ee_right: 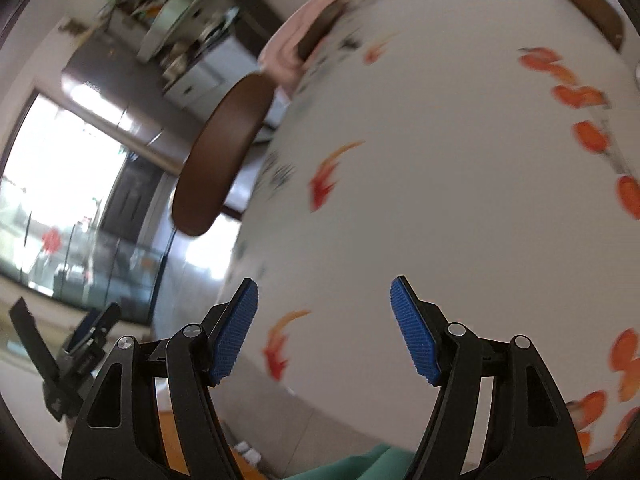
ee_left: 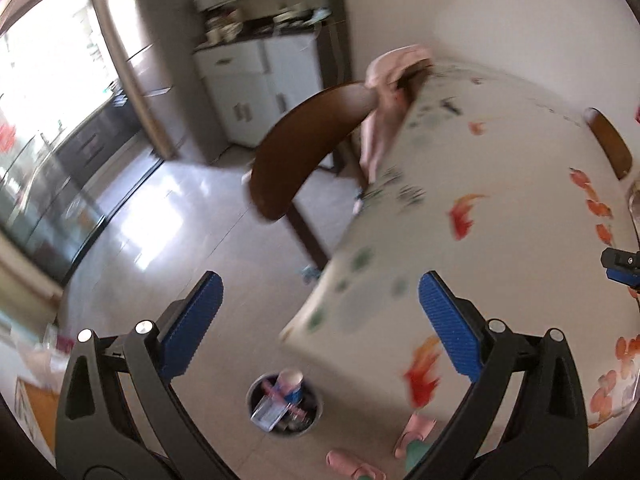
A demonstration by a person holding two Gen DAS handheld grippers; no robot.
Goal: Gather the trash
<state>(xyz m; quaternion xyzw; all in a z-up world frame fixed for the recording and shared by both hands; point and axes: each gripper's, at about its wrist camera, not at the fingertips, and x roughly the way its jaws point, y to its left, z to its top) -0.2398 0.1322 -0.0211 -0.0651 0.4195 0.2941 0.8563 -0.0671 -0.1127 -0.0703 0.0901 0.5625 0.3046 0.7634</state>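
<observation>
A round grey trash bin (ee_left: 285, 405) stands on the floor by the table's near corner, holding a white-and-blue cup, a clear wrapper and other litter. My left gripper (ee_left: 320, 300) hangs high above the floor and the table corner, jaws wide open with nothing between the blue pads (ee_left: 448, 320). My right gripper (ee_right: 324, 320) is over the white tablecloth (ee_right: 440, 180) with red fish prints, open and empty. The right gripper's tip (ee_left: 624, 266) shows at the left wrist view's right edge. The left gripper (ee_right: 80, 344) appears low left in the right wrist view. Both views are motion-blurred.
A brown wooden chair (ee_left: 308, 148) is tucked at the table's far side, a pink cloth (ee_left: 388, 76) draped on another chair. Pink slippers (ee_left: 412, 432) lie on the tiled floor near the bin. White cabinets (ee_left: 260, 80) and a glass door (ee_left: 48, 140) stand beyond.
</observation>
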